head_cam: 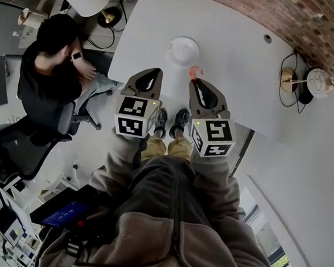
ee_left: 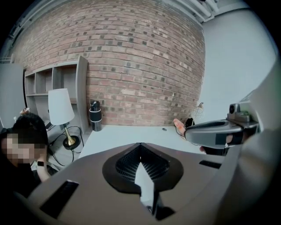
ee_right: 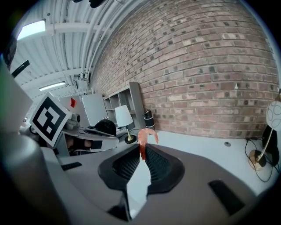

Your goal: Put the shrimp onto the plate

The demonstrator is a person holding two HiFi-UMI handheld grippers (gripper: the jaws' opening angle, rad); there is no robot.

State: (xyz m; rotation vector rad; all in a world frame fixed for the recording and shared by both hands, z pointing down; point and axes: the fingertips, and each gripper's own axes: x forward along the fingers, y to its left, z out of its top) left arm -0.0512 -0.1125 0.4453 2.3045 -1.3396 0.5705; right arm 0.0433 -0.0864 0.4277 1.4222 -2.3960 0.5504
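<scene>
Hanging from the clenched tips of the right gripper [ee_right: 142,151], the shrimp [ee_right: 147,135] is gripped by one end, its curled orange body sticking out past the jaws. It is held just beside the plate [head_cam: 183,50], off the rim on the person's side, above the white table [head_cam: 239,78]. The left gripper [ee_left: 140,146] is poised near the plate on that same side, its jaws pressed together with nothing between them.

Brick wall [ee_left: 140,66], table lamp [ee_left: 60,107], seated person [head_cam: 51,70]
</scene>
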